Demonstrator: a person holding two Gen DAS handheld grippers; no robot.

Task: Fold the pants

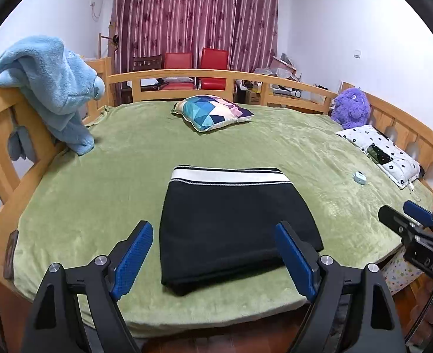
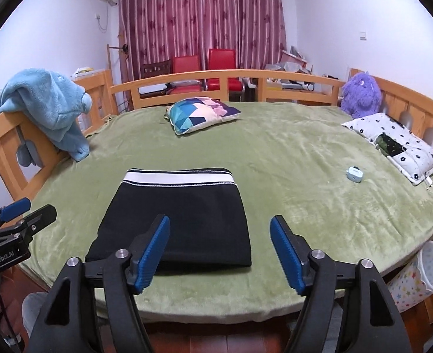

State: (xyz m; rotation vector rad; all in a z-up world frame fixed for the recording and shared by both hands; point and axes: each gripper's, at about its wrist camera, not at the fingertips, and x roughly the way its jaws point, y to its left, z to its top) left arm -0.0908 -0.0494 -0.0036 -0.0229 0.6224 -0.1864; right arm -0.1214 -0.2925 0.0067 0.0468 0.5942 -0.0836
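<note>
Black knit with a white-and-black striped waistband: the pants (image 1: pixel 234 223) lie as a compact folded packet on the green blanket (image 1: pixel 122 176) of the bed, near the edge closest to me and roughly midway along it. From how they lie, I judge the folding done or nearly so; the layers sit stacked, edges fairly square, nothing trailing.

I hold both tools back off the cloth. My left hand-held gripper (image 1: pixel 215 256) hovers above the near edge of the packet with its blue pads spread wide, gripping nothing; the pants show between the fingers only because I look along them. My right hand-held gripper (image 2: pixel 219 250) is likewise spread and empty, hanging over the packet's right near corner and the bare blanket beside it. I judge this a release-and-check posture: jaws apart so no fabric drags when I pull away, and both cameras aimed to see whether the fold holds.

The waistband (image 2: pixel 178 178) points away from me, toward the patterned cushion (image 2: pixel 201 113) and the far rail (image 2: pixel 216 76); the folded end faces me. The packet's longer axis appears to run from me toward the far rail, though the fisheye lens stretches the near part, so I would not swear to it. It sits slightly skewed, near left corner a touch closer to the bed's edge. A small pale blue case (image 2: pixel 354 174) lies well apart to the right.
</note>
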